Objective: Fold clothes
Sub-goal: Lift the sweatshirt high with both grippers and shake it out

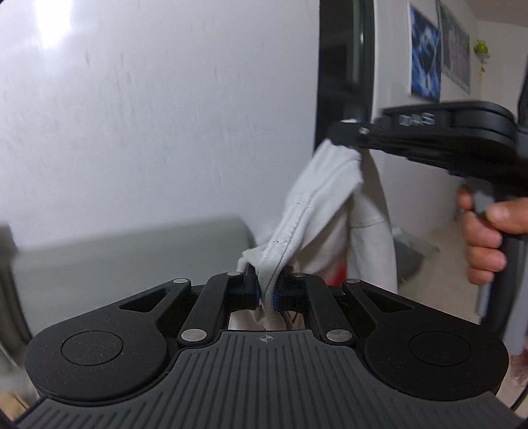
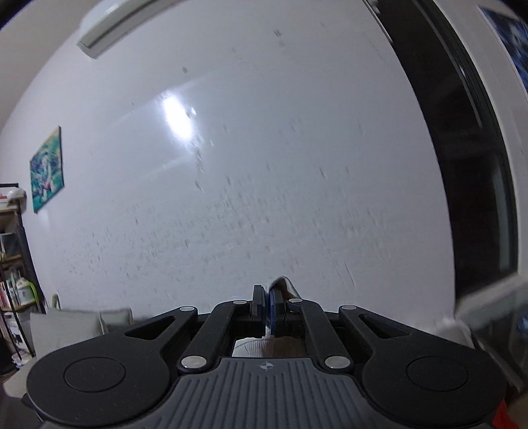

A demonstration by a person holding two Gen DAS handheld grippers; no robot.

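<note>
A white garment (image 1: pixel 316 211) with a stitched hem hangs in the air between my two grippers. My left gripper (image 1: pixel 266 290) is shut on its hem at the bottom centre of the left wrist view. My right gripper (image 1: pixel 343 130) shows at the upper right of that view, shut on the garment's upper edge, with the person's hand on its handle. In the right wrist view my right gripper (image 2: pixel 268 305) is shut with a sliver of white cloth (image 2: pixel 283 283) showing past the fingertips. The rest of the garment hangs below, hidden there.
A white wall (image 1: pixel 148 132) fills the background. A grey sofa (image 1: pixel 115 254) stands low on the left. A dark doorway (image 1: pixel 343 59) and wall pictures (image 1: pixel 425 56) are on the right. The right wrist view shows a shelf (image 2: pixel 13 264) at left and an air conditioner (image 2: pixel 109 26) above.
</note>
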